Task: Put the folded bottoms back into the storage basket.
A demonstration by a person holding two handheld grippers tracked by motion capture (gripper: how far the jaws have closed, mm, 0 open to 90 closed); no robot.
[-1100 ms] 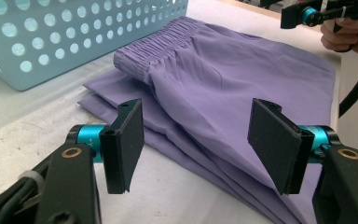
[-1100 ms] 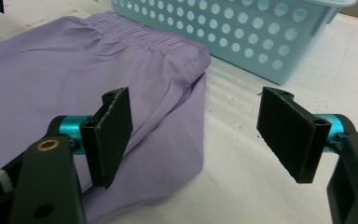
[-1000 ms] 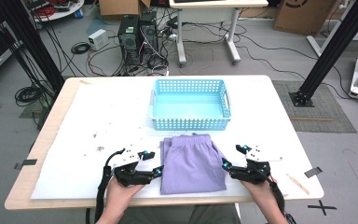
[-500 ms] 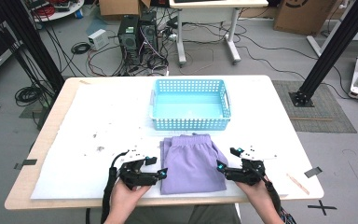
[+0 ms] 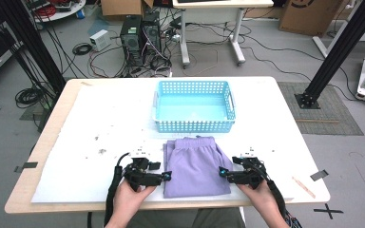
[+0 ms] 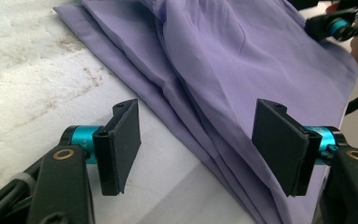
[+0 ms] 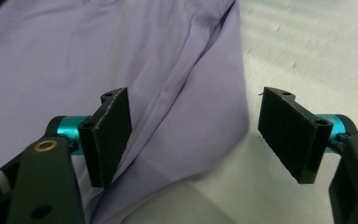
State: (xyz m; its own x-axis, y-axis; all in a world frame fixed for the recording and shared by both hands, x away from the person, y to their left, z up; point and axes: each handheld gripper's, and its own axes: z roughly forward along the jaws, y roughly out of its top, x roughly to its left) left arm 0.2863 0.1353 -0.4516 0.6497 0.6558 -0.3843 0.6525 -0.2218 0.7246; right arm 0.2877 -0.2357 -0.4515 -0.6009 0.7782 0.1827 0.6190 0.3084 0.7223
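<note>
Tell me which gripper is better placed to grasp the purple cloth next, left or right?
Neither clearly. The left gripper and the right gripper each sit open at a near corner of the cloth, with its edge between the jaws. Left's jaws have just been opening; probably both should grasp together.

A lilac garment is laid folded flat into a rectangle on the white-covered bench, near its front edge, with the gathered waistband turned away from the person; layered folded edges are seen stacked along both long sides
</note>
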